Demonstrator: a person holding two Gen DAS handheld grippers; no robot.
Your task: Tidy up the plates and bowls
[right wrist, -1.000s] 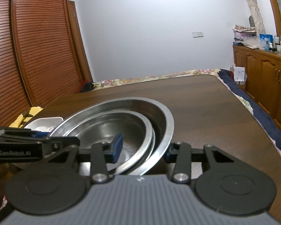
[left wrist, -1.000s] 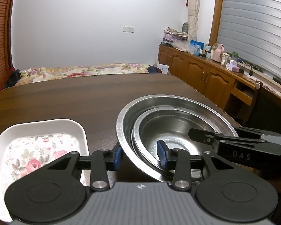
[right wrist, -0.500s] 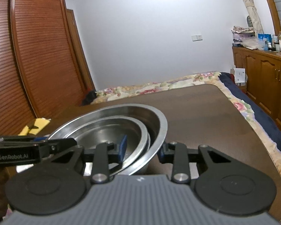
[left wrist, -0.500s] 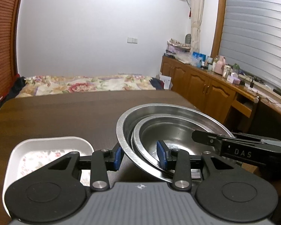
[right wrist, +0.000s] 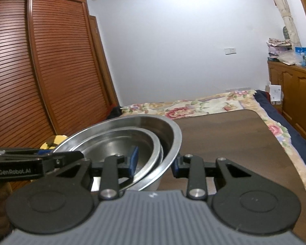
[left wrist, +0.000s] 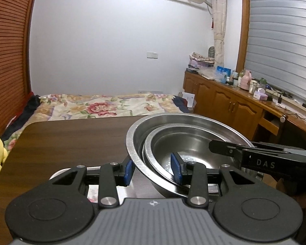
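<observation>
Gripping the near-left rim of the large steel bowl [left wrist: 185,122] with the left gripper [left wrist: 153,168], its blue pads [left wrist: 128,170] closed down to the thickness of the nested walls, one pad outside the big bowl and the other inside the smaller steel bowl [left wrist: 191,151] sitting within it. Clamping the opposite rim with the right gripper [right wrist: 154,162] in the same narrow pinch, one pad inside the inner bowl, one outside the outer wall. Holding the nested pair tilted and raised above the dark wooden table [left wrist: 71,140], not touching the top. Showing wide bare tabletop ahead and to the left in the left wrist view, running to a rounded far edge with the floral bedspread [left wrist: 104,107] beyond it. Showing a white dish [left wrist: 61,172] only in the left view, as a sliver of rim just under the left finger linkage. Showing the table's right edge and a broad bare stretch beside the bowls only in the right view, with the louvred wardrobe doors [right wrist: 40,71] well apart to the left. Crossing into each view from the side: the other gripper's black finger over the bowl rim.
</observation>
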